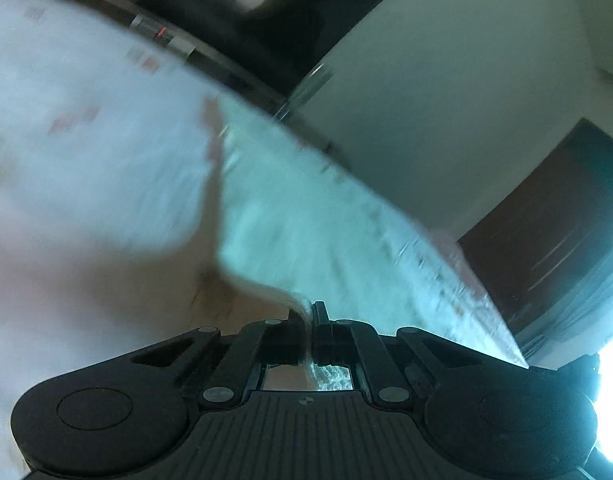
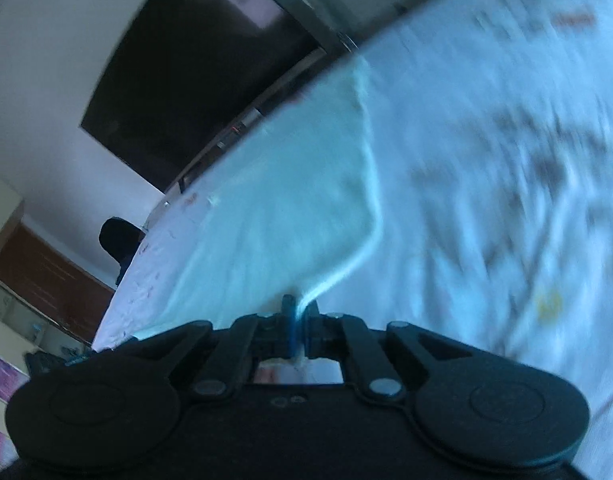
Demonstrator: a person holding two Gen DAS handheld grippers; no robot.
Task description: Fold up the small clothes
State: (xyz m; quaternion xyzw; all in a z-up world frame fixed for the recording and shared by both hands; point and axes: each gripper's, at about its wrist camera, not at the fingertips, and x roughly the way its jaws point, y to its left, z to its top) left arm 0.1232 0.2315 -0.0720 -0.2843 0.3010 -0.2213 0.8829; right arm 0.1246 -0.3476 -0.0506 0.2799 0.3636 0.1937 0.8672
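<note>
Hanging blurred, the pale garment [image 1: 290, 216] is pinched by both grippers' fingers [image 2: 287, 320]

Pale white garment [image 1: 306, 216], black left hand-held gripper [image 1: 306, 316], white sheet [image 2: 506, 160] with dark and red speckled print

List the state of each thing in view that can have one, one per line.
left gripper: shut, fingers pinching an edge of the cloth.
right gripper: shut, fingers pinching an edge of the cloth.
light blue cloth: held by both grippers, spread out ahead of them; blurred, so lifted or lying flat cannot be told.
printed white sheet: spread out under the cloth, blurred.
</note>
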